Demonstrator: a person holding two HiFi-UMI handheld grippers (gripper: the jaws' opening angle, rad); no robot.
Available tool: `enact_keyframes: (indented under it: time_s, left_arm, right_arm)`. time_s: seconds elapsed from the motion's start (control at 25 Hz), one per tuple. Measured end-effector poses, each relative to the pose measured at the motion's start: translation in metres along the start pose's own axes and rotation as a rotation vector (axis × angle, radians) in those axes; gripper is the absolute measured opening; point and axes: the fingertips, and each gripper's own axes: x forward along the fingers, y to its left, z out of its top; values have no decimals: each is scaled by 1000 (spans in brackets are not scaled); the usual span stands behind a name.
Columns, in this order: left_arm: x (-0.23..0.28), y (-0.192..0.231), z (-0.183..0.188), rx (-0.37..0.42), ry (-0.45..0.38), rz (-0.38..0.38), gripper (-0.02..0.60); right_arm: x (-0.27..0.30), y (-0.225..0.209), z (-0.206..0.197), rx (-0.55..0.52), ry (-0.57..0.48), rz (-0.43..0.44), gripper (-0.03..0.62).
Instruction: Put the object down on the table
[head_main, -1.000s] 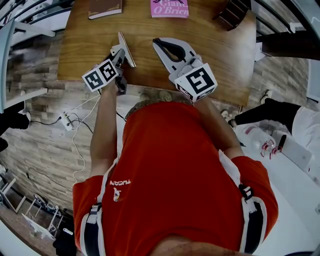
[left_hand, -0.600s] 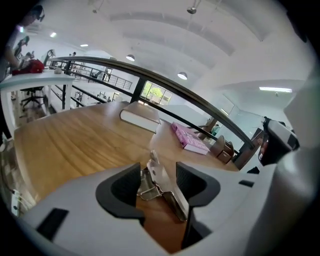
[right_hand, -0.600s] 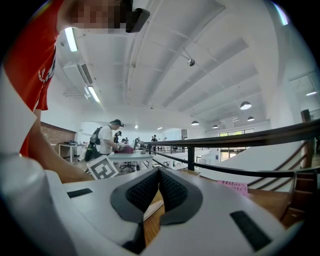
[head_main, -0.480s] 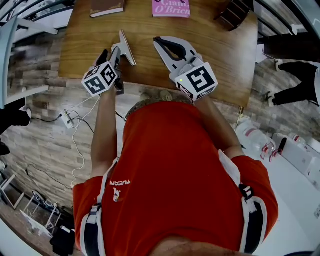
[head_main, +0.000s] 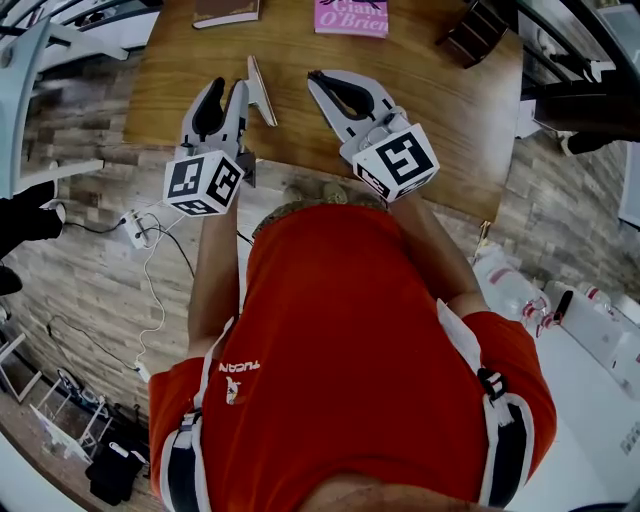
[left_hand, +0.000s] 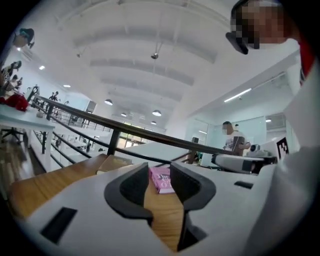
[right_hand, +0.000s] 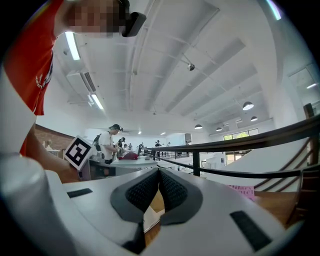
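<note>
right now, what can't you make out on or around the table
- pink book: the head view's top edge cuts it off, so its title is only partly readable.
- brown book: mostly cut off by the same edge.
- dark object, top right of the head view: cut off, can't be identified.
- thin flat object: head view shows it edge-on; lying flat or leaning is unclear.
</note>
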Motion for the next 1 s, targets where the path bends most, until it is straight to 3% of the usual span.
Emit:
enact_keyframes:
  time_s: [0.32, 0.6, 1.0]
  left_arm:
    - [-23, -40, 31, 82, -83, -54, 17]
    - [-40, -59, 43, 119, -147, -79, 9]
    - [-50, -60, 51, 120, -171, -66, 9]
  right_arm:
    - [-7, 11, 14, 10, -50, 31, 25]
    - [-15, 22, 19, -2, -72, 63, 25]
    - [-21, 28, 19, -4, -76, 75, 25]
